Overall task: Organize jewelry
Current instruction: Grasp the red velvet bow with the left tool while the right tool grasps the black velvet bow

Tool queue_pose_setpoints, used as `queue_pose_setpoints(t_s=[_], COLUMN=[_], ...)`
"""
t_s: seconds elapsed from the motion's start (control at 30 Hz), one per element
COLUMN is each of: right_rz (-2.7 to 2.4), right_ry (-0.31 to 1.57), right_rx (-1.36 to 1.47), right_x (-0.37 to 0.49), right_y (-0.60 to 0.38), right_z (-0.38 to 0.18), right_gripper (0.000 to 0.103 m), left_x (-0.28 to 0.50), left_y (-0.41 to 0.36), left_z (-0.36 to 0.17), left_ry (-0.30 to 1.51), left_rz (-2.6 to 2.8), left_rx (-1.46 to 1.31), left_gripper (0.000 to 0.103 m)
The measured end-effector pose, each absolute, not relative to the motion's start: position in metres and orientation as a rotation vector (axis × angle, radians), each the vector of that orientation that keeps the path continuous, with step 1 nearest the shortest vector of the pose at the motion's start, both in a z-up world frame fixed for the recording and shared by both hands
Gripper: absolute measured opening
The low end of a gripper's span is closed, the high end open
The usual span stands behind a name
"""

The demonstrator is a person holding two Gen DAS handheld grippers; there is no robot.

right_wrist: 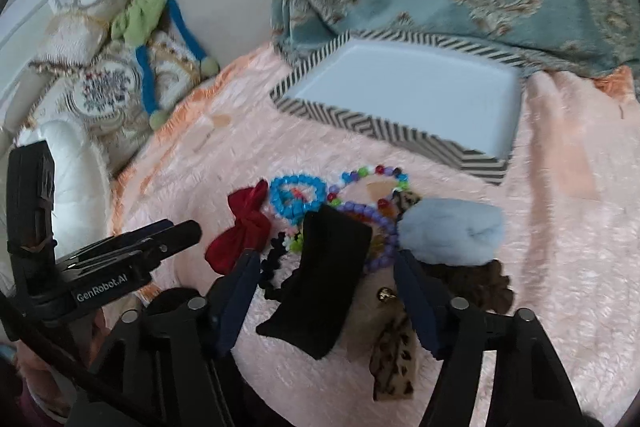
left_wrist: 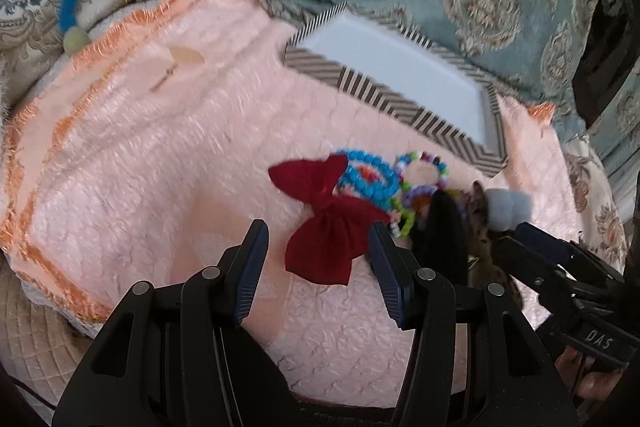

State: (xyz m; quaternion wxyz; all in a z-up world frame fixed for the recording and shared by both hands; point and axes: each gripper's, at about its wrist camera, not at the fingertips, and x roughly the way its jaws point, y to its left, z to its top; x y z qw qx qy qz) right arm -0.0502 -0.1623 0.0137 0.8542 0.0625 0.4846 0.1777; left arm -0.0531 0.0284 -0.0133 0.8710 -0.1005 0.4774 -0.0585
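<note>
Pink fuzzy blanket (left_wrist: 140,147) under me; both my grippers, left (left_wrist: 318,247) and right (right_wrist: 326,281), gape empty. Tangled beads (right_wrist: 296,197) could drag out with the red bow (left_wrist: 326,223).

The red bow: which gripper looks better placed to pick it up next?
Left, probably. The red bow lies directly ahead of the open left gripper, close to its fingertips. The right gripper, also open, points at the black bow instead, with the red one off to its left.

black bow (right_wrist: 320,283) hides part of the beads (right_wrist: 380,231), perhaps bracelets.
</note>
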Motion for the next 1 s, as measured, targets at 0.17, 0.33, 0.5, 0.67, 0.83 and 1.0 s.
queue_pose_setpoints(t_s=[0.17,0.33,0.5,0.67,0.83,1.0], right_rz=[0.378,0.4,0.421,0.43,0.44,0.451], right_ry=[1.103,1.107,1.074,1.048,1.006,0.954], right_rx=[0.147,0.146,0.133,0.139,0.163,0.181], right_x=[-0.044,-0.041,-0.044,-0.047,-0.052,-0.055], right_y=[-0.161,-0.157,-0.154,-0.155,-0.16,-0.163], right_z=[-0.011,-0.023,-0.023,-0.014,0.003,0.024], right_gripper=[0.052,0.034,0.018,0.013,0.012,0.012], left_x=[-0.034,-0.016,-0.006,-0.008,-0.019,-0.022], left_y=[0.024,0.026,0.026,0.026,0.03,0.031], left_z=[-0.032,-0.045,-0.058,-0.06,-0.038,-0.016], left_ry=[1.028,1.034,1.051,1.06,1.009,0.954], left_rz=[-0.11,-0.099,-0.107,-0.146,-0.165,-0.173], left_rx=[-0.218,-0.281,-0.3,-0.323,-0.314,-0.314], left_gripper=[0.058,0.058,0.045,0.016,0.013,0.013])
